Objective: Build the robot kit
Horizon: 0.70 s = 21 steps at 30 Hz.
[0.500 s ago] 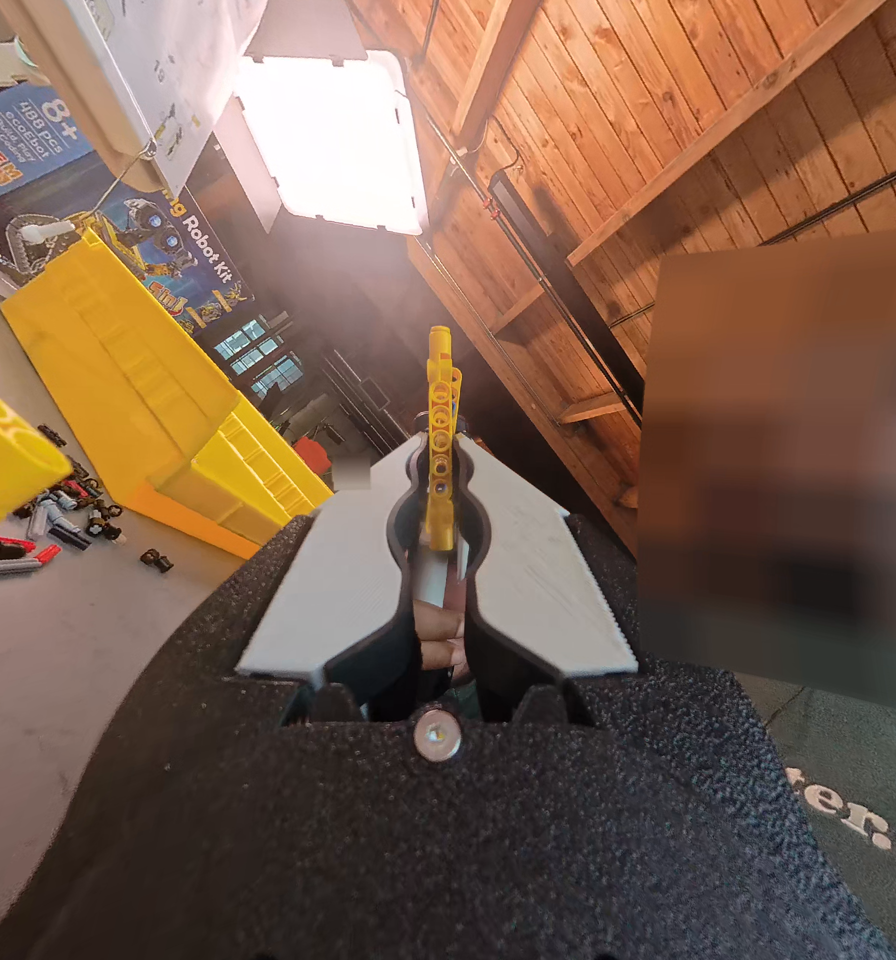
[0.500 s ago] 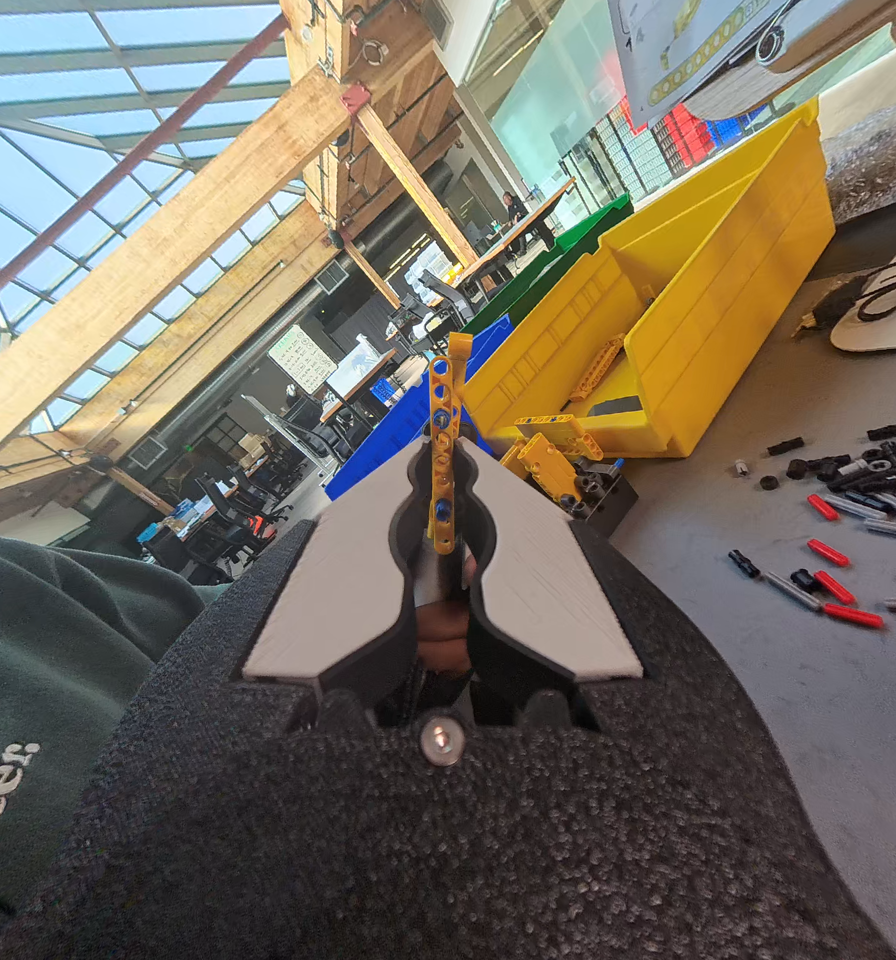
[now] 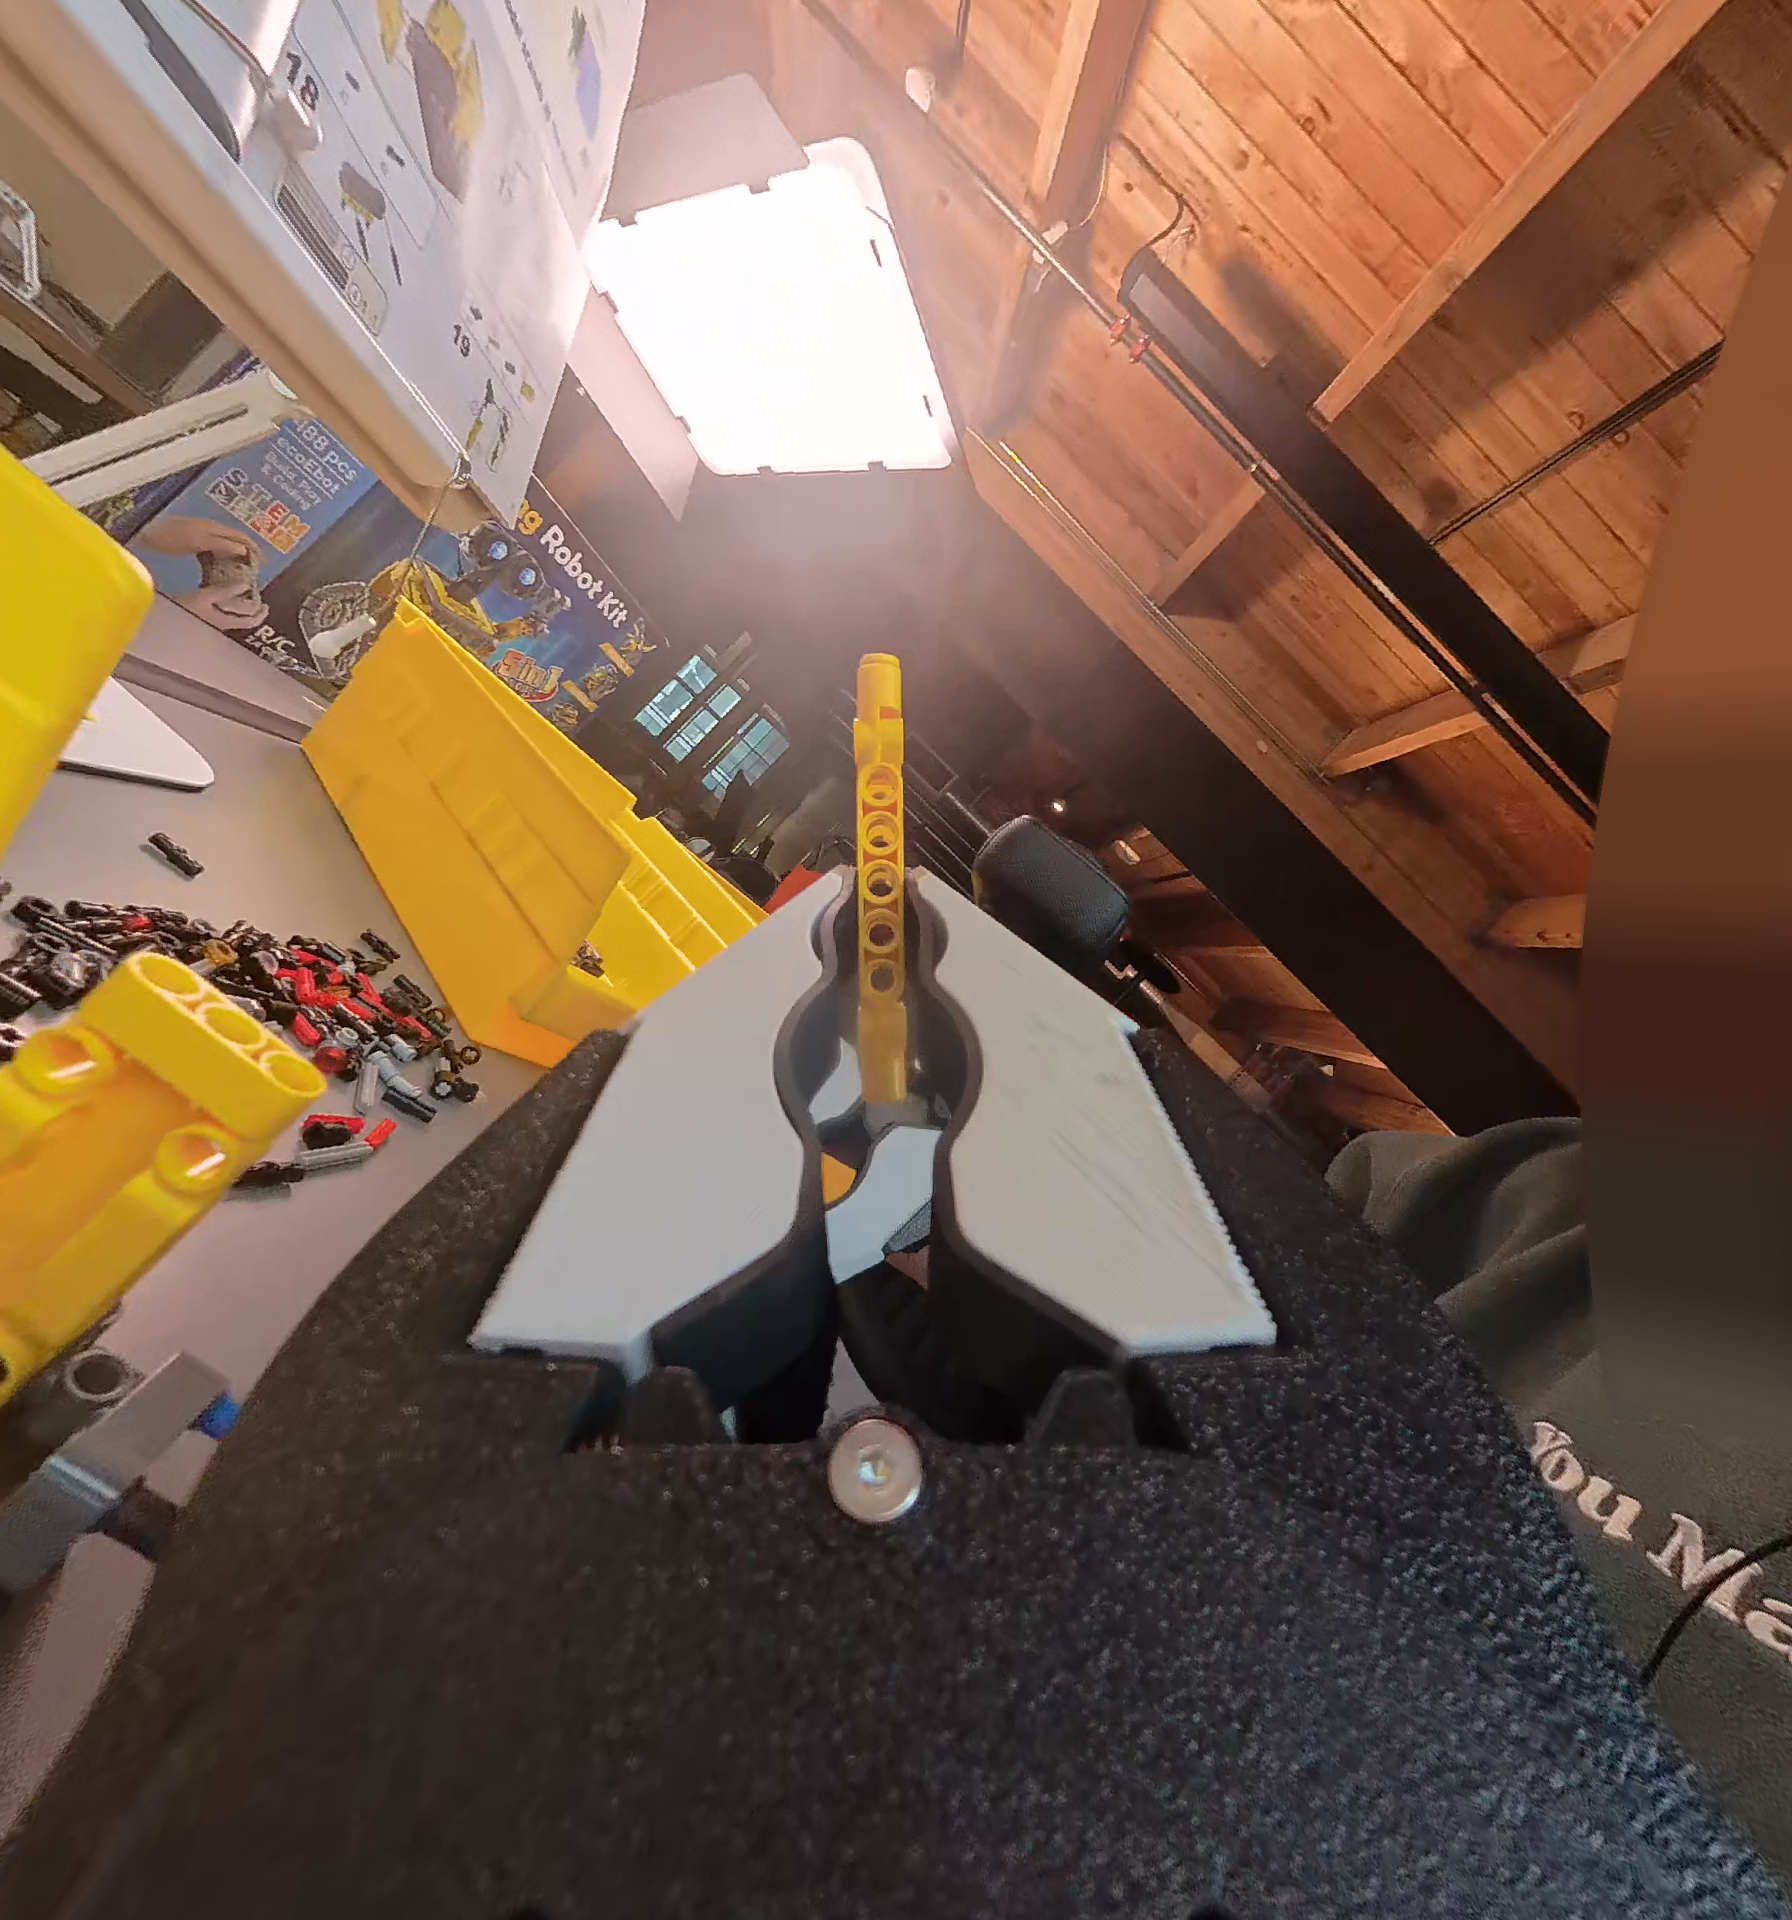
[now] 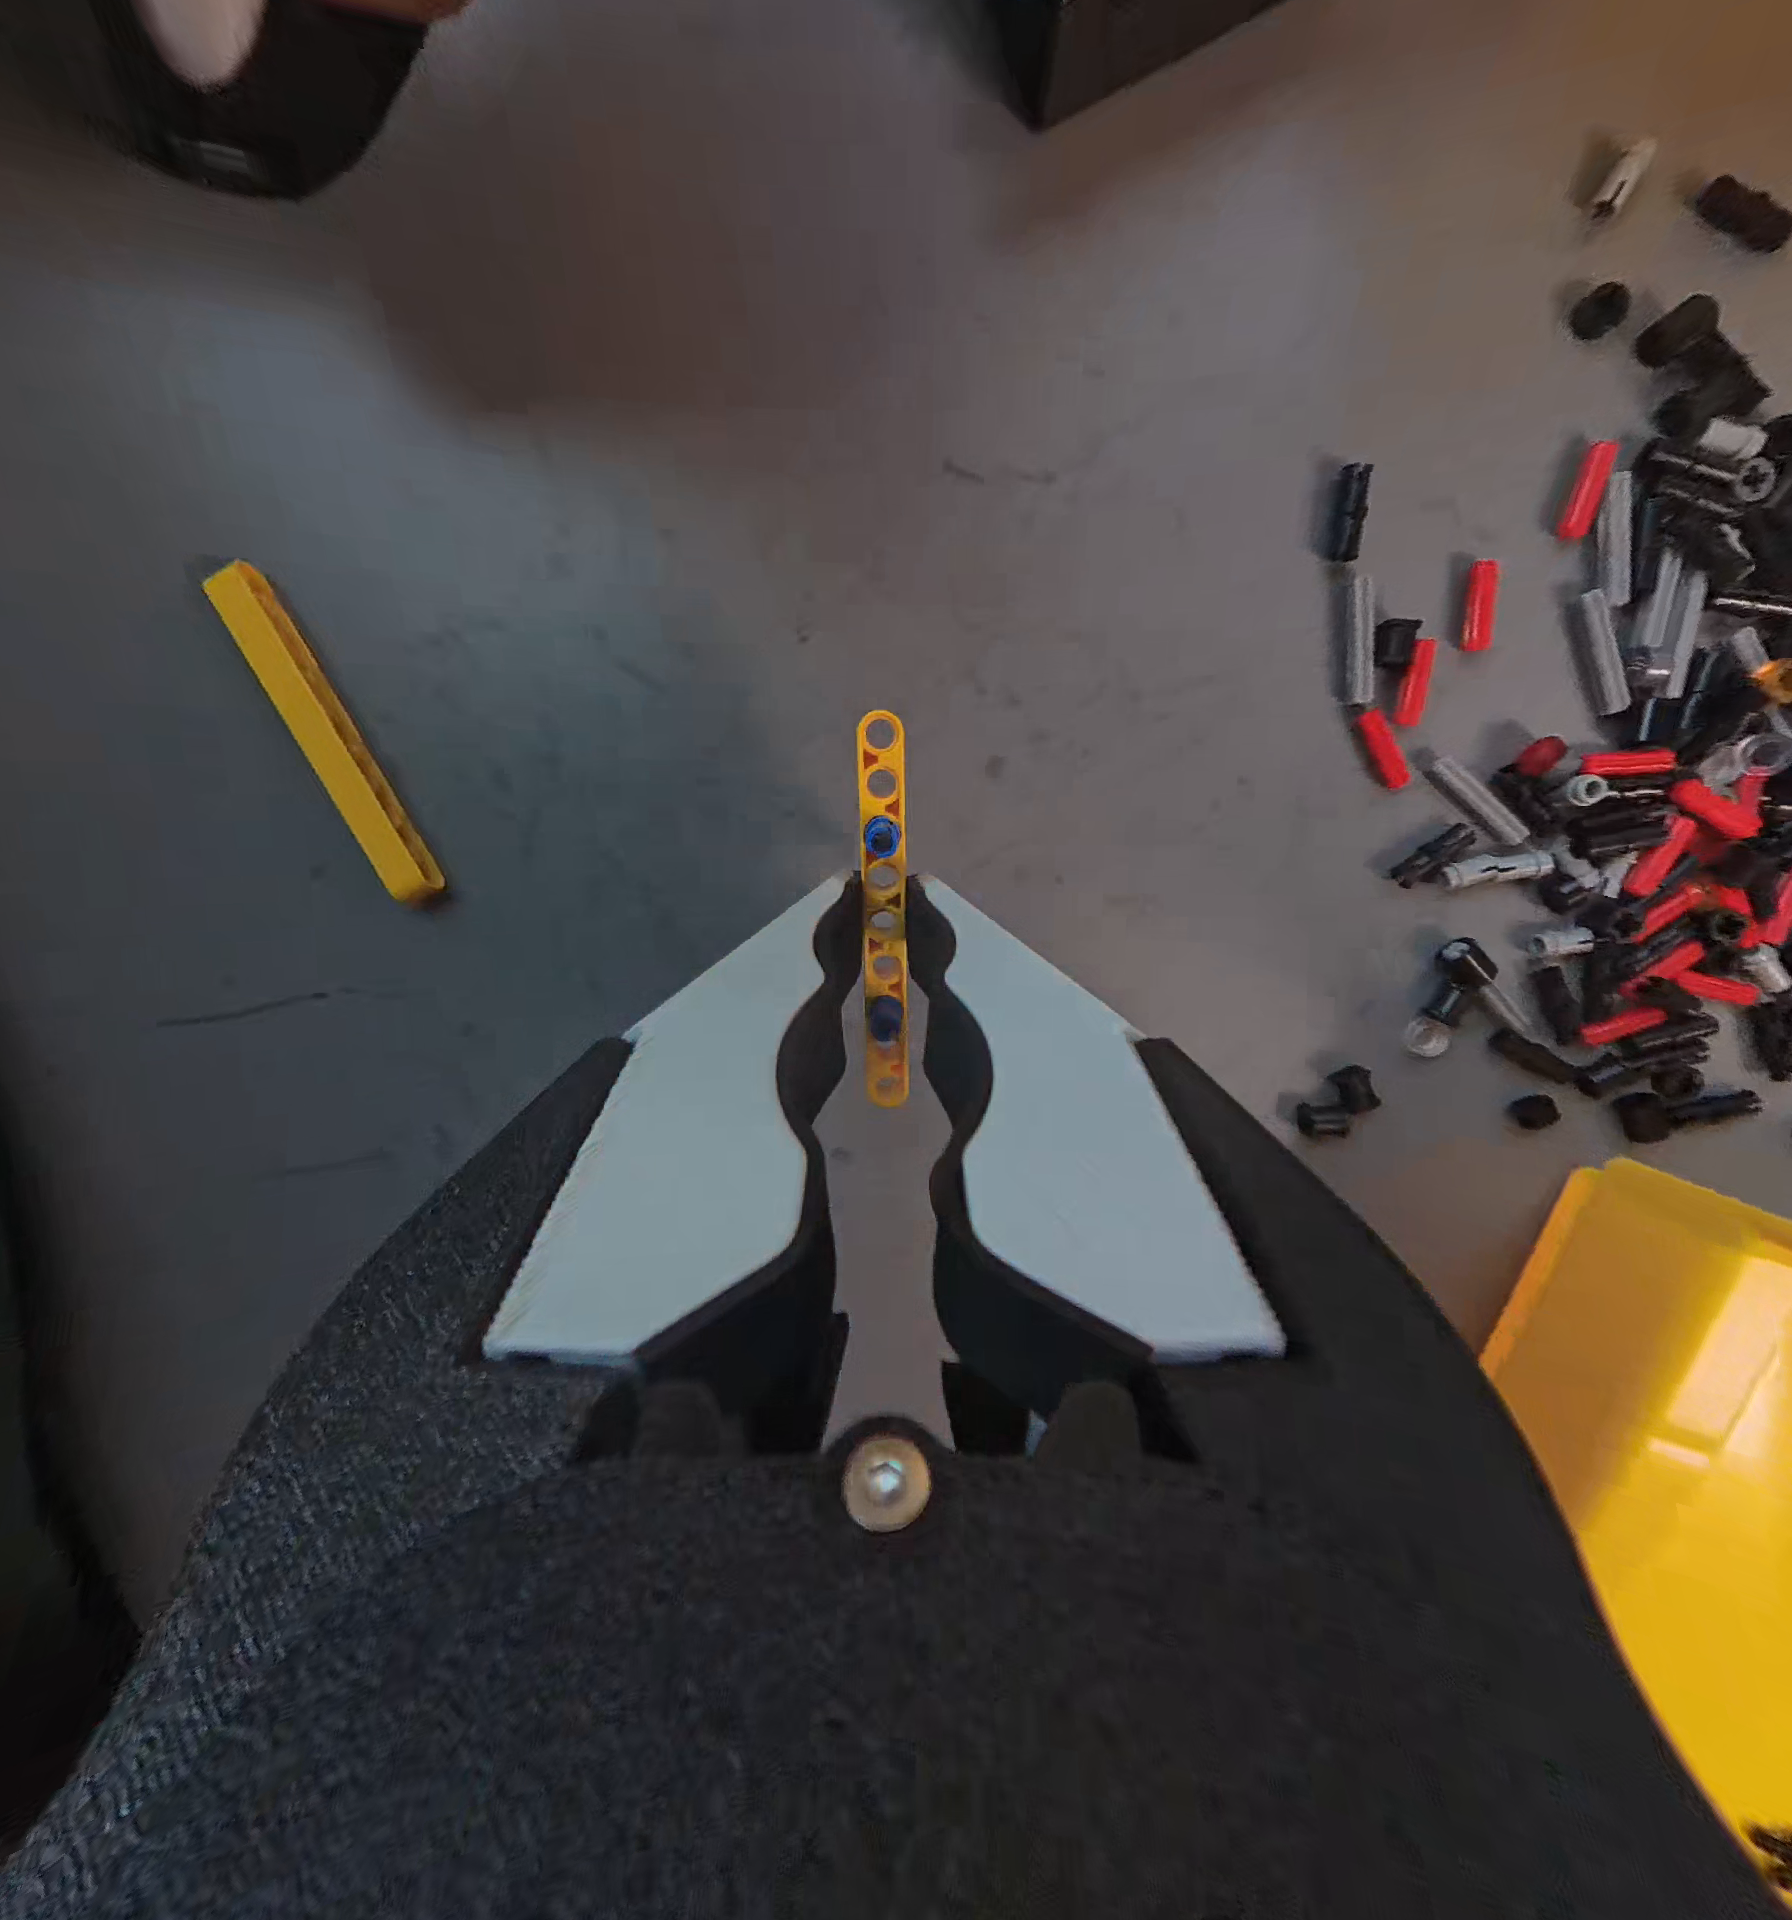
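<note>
your left gripper (image 3: 879,894) is clamped on a yellow perforated beam (image 3: 879,883), its fingers (image 3: 684,1122) pinching the beam edge-on near their tips so that it sticks out past them, up toward a bright light panel (image 3: 767,322) and a wooden ceiling (image 3: 1339,260). low at your left, very close to the lens, sits a chunky yellow connector block (image 3: 113,1122) on a grey part. beyond it a pile of small black, red and grey pins (image 3: 248,977) lies on the grey table (image 3: 248,862), with a yellow bin (image 3: 497,831) behind the pile and a printed kit box (image 3: 404,582) farther back. an instruction sheet (image 3: 435,187) hangs at the top left. a dark green sleeve (image 3: 1650,1455) fills the lower right.

your right gripper (image 4: 881,883) is closed on a second yellow holed beam (image 4: 881,904), gripped by its thin sides, with a blue pin (image 4: 880,834) in a hole just past the tips and another, darker one between the fingers. this gripper points down at the table (image 4: 663,416). a loose long yellow beam (image 4: 323,732) lies flat well to the left, apart from everything. the scattered pins (image 4: 1681,748) lie to the right, and a yellow bin corner (image 4: 1692,1455) shows at the lower right.
</note>
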{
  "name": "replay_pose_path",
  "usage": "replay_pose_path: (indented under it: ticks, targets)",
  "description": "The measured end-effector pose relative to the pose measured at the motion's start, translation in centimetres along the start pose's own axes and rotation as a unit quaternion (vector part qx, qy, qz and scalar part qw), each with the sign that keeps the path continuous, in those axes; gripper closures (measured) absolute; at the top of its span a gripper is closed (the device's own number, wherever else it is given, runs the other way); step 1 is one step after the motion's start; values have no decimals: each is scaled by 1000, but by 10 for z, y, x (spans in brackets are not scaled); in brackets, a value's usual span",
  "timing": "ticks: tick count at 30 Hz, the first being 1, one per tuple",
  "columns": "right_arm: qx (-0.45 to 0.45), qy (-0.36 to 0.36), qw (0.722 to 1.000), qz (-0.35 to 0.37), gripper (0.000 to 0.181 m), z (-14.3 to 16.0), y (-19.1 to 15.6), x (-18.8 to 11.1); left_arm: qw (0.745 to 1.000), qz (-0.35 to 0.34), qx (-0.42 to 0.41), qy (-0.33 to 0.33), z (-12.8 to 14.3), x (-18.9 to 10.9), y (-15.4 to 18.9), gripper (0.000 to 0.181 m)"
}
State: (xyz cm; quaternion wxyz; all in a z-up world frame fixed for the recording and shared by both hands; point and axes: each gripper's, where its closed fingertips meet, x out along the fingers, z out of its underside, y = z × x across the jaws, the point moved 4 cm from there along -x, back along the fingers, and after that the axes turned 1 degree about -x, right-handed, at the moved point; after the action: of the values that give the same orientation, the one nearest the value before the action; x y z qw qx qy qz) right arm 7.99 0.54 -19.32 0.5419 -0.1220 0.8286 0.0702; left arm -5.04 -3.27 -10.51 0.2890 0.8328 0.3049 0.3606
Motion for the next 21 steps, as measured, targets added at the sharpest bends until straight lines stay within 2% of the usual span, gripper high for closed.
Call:
replay_pose_path:
  ticks: [5, 10, 21]
  targets:
    - [-15, -19, 1000, -9, 171, 7, -3, 10, 1000, -5, 6, -5, -5, -4, -1, 175]
    - [-35, -21, 999, 4, 148, 11, -1, 3, 1000, 0, 5, -18, -2, -3, 1, 176]
    - [-52, -20, 998, 9, 151, 2, -4, -4, 1000, 1, 7, -28, 0, -2, 3, 176]
